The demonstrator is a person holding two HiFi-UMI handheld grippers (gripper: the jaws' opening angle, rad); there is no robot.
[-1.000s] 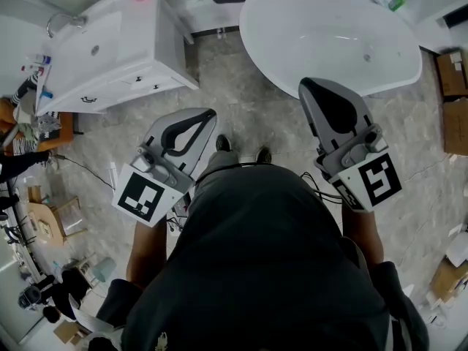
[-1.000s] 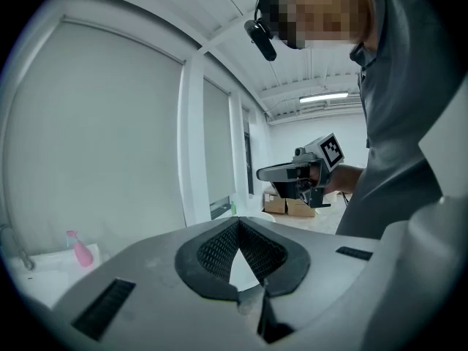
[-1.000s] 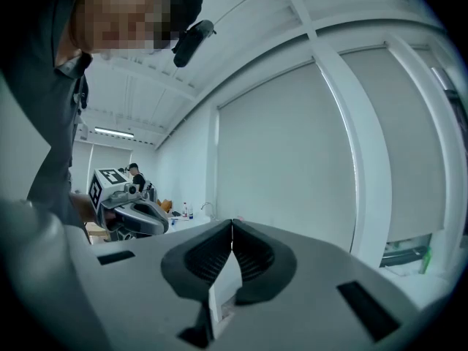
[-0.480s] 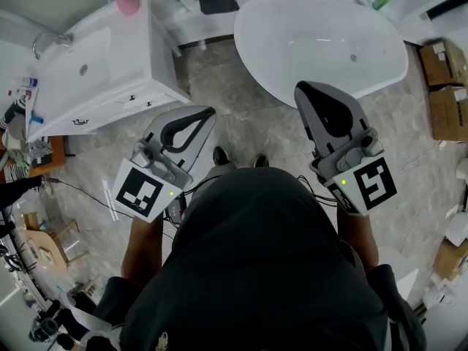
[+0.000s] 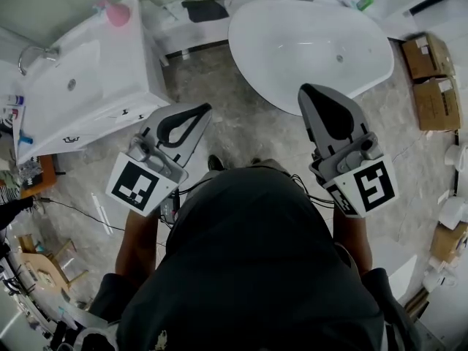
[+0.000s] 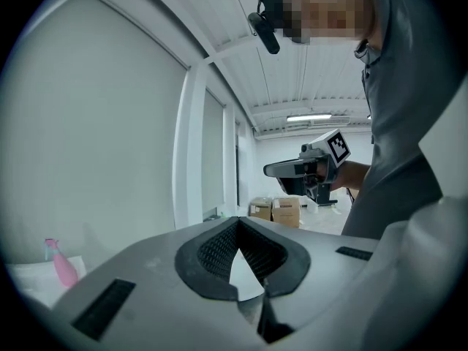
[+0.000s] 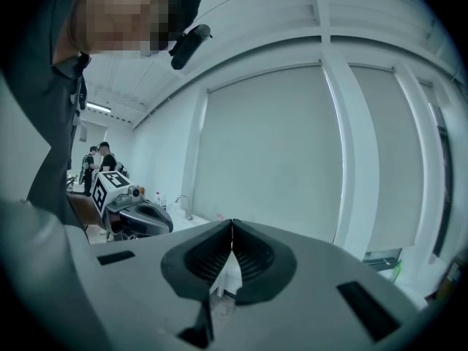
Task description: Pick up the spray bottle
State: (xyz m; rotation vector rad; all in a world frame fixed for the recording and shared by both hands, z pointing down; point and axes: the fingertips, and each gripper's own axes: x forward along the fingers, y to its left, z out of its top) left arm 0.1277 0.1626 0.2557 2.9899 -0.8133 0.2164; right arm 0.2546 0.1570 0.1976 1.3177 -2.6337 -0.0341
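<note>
1. Looking down in the head view, found the pink spray bottle [image 5: 113,12] standing on the far corner of the white vanity [image 5: 146,57], beyond the sink basin [image 5: 66,86].
2. Placed it between ten and eleven o'clock from the left gripper [image 5: 207,109] and well apart.
3. Placed it between nine and ten o'clock from the right gripper [image 5: 306,91], farther off still, so judged the left the nearer hand for the reach.
4. Read its long axis as upright in the left gripper view, spray head on top. Could not tell which way the nozzle pointed, being too small.
5. Saw both pairs of jaws closed tip to tip, with nothing between them.
6. Judged that the coming move called for parting the left jaws and approaching the upright body from the side.
</note>
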